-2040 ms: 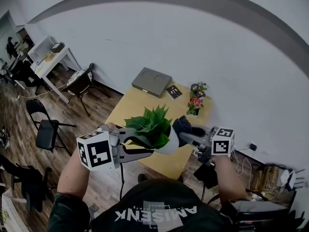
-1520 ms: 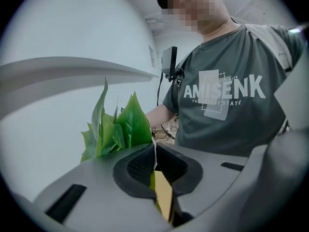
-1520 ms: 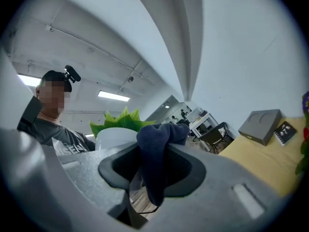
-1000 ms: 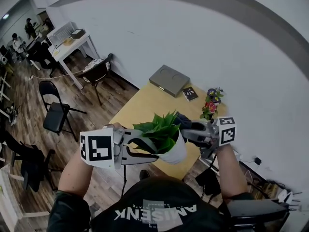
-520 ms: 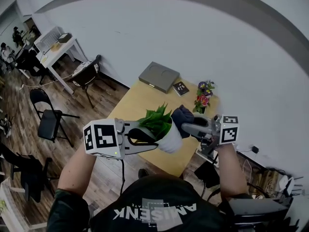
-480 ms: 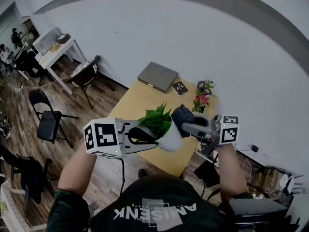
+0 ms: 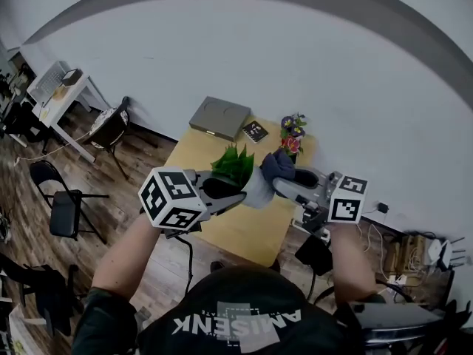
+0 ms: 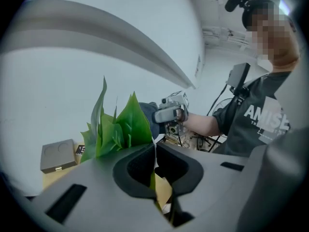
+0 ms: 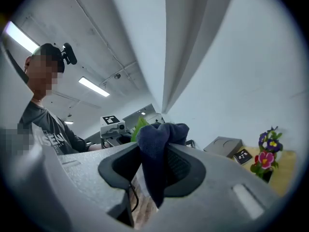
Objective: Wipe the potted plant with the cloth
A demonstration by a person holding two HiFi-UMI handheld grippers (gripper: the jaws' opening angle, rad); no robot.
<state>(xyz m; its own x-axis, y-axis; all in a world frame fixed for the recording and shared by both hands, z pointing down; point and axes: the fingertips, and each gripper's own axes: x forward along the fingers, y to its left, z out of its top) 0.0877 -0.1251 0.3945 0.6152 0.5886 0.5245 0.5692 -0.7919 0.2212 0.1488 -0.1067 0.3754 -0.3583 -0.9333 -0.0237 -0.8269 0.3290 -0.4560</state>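
Note:
The potted plant [image 7: 233, 163] has green leaves in a white pot [image 7: 260, 192] and hangs in the air above the wooden table [image 7: 244, 231]. My left gripper [image 7: 238, 191] is shut on the pot's thin rim [image 8: 154, 149], and the leaves [image 8: 116, 127] rise just past its jaws. My right gripper [image 7: 285, 182] comes in from the right, shut on a dark blue cloth [image 7: 276, 164]. The cloth [image 9: 155, 141] bunches out between the jaws and lies against the plant's right side. One green leaf [image 9: 139, 125] shows behind it.
At the table's far end lie a grey box [image 7: 219, 117], a small black booklet [image 7: 256, 131] and a little pot of purple and pink flowers [image 7: 290, 133]. Chairs [image 7: 63, 198] and a white table [image 7: 59, 87] stand on the wooden floor to the left. Cables lie at the right.
The left gripper has rolled and carried the pot forward and lower over the table. The right gripper has turned and followed, with the cloth still at the plant's right side.

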